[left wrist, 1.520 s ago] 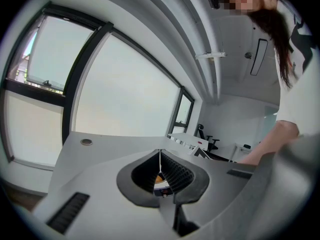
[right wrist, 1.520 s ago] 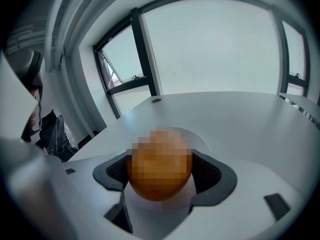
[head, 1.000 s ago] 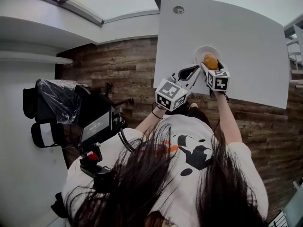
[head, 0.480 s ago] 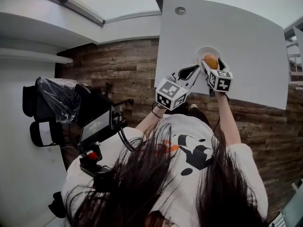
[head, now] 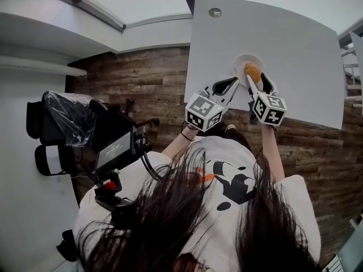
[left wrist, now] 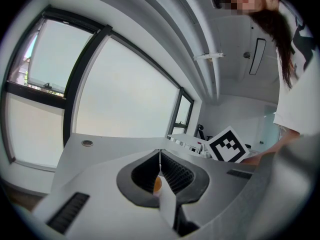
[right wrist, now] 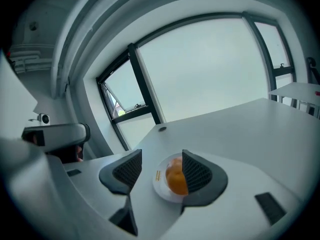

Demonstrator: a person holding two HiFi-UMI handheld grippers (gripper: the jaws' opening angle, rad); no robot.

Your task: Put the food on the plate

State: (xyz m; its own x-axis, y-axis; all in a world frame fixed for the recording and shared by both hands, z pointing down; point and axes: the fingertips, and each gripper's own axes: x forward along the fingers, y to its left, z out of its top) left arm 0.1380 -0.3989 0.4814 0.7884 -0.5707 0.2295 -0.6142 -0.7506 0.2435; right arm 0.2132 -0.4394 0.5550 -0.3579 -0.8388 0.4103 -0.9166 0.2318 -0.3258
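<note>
Two grippers hang over the white table [head: 295, 44]. The left gripper [head: 236, 80] [left wrist: 160, 152] has its jaws together and empty. The right gripper [head: 258, 79] [right wrist: 161, 154] has its jaws apart; they have just been narrowing, with nothing pinched. The round orange food [head: 252, 71] [right wrist: 175, 180], perhaps a bun, lies on the small round white plate [head: 240, 62] [right wrist: 158, 185].

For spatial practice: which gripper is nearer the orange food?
Right. The right gripper, empty jaws just closing partway, hovers by the orange food; left gripper sits farther left.

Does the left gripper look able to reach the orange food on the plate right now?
Probably yes: the food lies uncovered on the plate just ahead, though the left gripper is shut.
</note>
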